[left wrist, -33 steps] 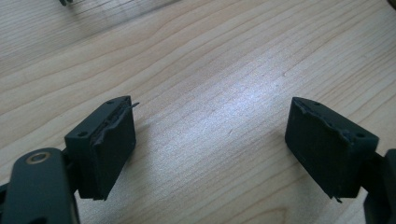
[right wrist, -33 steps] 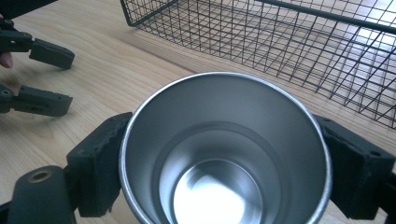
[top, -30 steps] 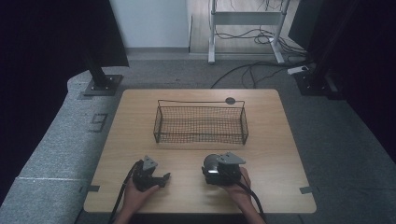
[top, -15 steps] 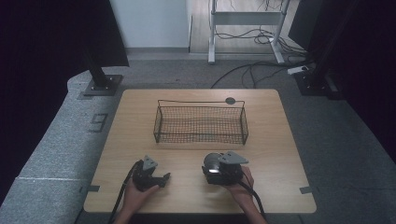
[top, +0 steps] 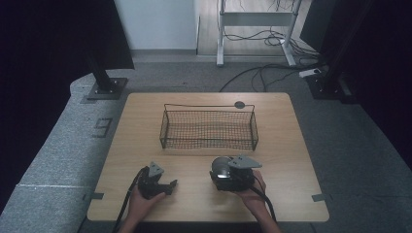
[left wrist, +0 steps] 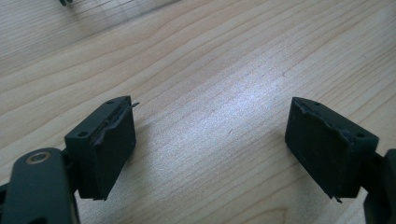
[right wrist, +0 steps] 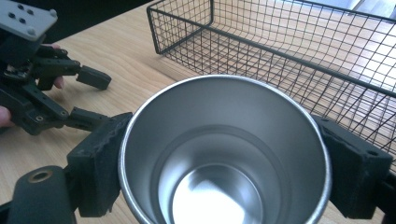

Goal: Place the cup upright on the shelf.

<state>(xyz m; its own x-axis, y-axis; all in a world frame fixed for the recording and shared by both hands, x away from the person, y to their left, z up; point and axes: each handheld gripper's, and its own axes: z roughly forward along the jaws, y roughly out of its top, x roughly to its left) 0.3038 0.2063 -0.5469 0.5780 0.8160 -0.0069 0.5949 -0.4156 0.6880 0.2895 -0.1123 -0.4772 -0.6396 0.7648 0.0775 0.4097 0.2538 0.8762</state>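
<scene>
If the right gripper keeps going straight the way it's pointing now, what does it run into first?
Probably the wire basket. The right gripper, shut on the steel cup, looks along its jaws at the basket's near wall, with bare table between; exact heading is hard to judge.

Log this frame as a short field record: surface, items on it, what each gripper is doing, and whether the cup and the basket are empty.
surface: wooden table
basket: black wire basket, mid-table, empty
cup: steel cup, empty inside, at the table's near edge in front of the basket
right gripper: jaws closed on the cup's sides
left gripper: jaws open, nothing between them, over bare wood
other: small dark round disc on the table behind the basket
</scene>
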